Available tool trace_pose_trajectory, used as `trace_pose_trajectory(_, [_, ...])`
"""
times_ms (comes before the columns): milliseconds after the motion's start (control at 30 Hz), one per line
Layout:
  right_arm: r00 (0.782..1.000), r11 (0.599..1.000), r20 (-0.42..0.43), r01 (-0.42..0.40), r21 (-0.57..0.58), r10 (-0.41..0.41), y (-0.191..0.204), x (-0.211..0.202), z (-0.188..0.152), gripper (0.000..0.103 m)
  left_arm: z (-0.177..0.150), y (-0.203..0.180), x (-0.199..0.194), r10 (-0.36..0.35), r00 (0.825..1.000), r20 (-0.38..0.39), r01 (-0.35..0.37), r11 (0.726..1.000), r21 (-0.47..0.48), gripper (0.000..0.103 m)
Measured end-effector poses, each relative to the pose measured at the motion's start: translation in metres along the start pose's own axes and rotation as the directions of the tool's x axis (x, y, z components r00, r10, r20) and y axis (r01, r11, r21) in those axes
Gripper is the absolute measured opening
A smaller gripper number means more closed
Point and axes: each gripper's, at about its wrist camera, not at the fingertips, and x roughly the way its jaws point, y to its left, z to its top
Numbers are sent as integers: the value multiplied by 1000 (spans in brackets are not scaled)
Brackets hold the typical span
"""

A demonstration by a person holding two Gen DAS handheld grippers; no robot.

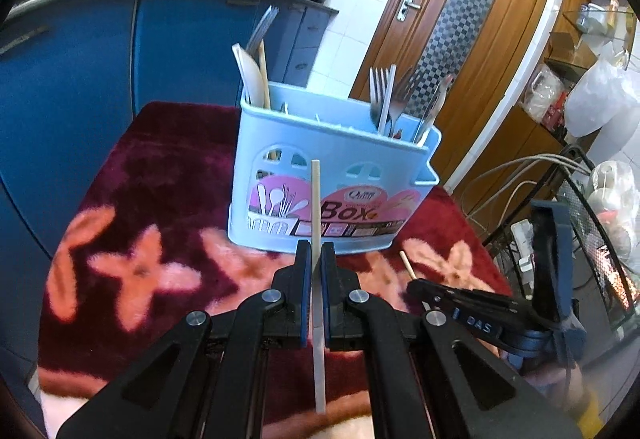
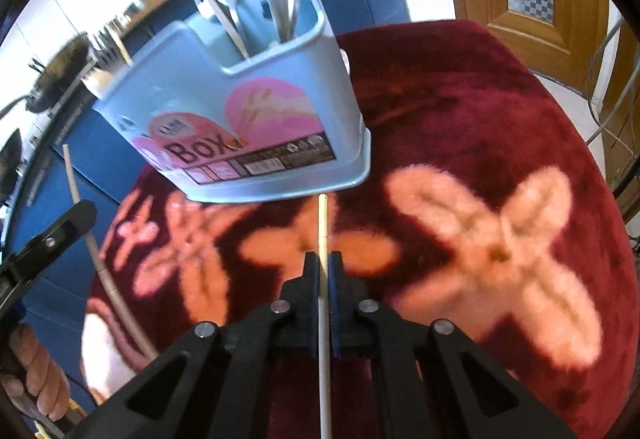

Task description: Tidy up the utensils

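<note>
A light blue utensil box [image 1: 332, 179] stands on a dark red floral cloth [image 1: 160, 167]. Forks [image 1: 380, 95] and other metal utensils stand in its right compartment, pale chopsticks and a spatula [image 1: 252, 71] in its left. My left gripper [image 1: 316, 251] is shut on a chopstick [image 1: 315, 199] held upright in front of the box. My right gripper [image 2: 323, 259] is shut on another chopstick [image 2: 323, 223], its tip close to the box's base [image 2: 280, 183]. The right gripper also shows in the left wrist view [image 1: 460, 295], with that chopstick's tip [image 1: 407, 263]. The left chopstick shows in the right wrist view [image 2: 86, 231].
Blue kitchen cabinets [image 1: 80, 79] with pots and bowls on top stand behind the table. A wooden door [image 1: 460, 39] is at the back right. Cables, a wire rack [image 1: 580, 223] and bags crowd the right side beyond the table edge.
</note>
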Motion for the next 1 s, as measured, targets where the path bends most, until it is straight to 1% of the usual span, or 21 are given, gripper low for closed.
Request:
trace_pose_trajectory(100, [998, 1000, 60, -31, 1, 31, 4, -18, 0, 6, 4, -3, -8, -3, 1000, 27, 2, 1000, 6, 2])
trace_pose_trajectory(233, [981, 997, 176, -79, -8, 79, 11, -49, -2, 6, 11, -7, -20, -12, 998, 62, 11, 1000, 11, 2])
trace_pose_trajectory(300, [967, 996, 238, -88, -19, 90, 17, -64, -1, 6, 15, -10, -26, -13, 997, 78, 12, 1000, 15, 2])
trace_pose_trajectory(400, [944, 996, 317, -78, -44, 88, 26, -82, 0, 6, 25, -16, -36, -10, 994, 111, 6, 999, 35, 2])
trace_pose_trajectory(467, [924, 996, 373, -67, -60, 85, 33, -94, 0, 6, 34, -19, -43, -6, 991, 136, -1, 999, 50, 2])
trace_pose_trajectory(567, [897, 996, 433, -66, -65, 87, 37, -108, 2, 6, 50, -24, -53, 2, 984, 177, -14, 998, 68, 2])
trace_pose_trajectory(667, [875, 995, 474, -83, -59, 101, 39, -115, 11, 6, 66, -30, -63, 13, 975, 221, -32, 996, 81, 2])
trace_pose_trajectory(800, [857, 994, 503, -103, -48, 113, 39, -118, 20, 6, 87, -35, -69, 29, 962, 270, -59, 993, 103, 2])
trace_pose_trajectory(1000, [849, 993, 515, -104, -54, 117, 42, -114, 26, 6, 125, -38, -69, 72, 938, 338, -113, 989, 101, 2])
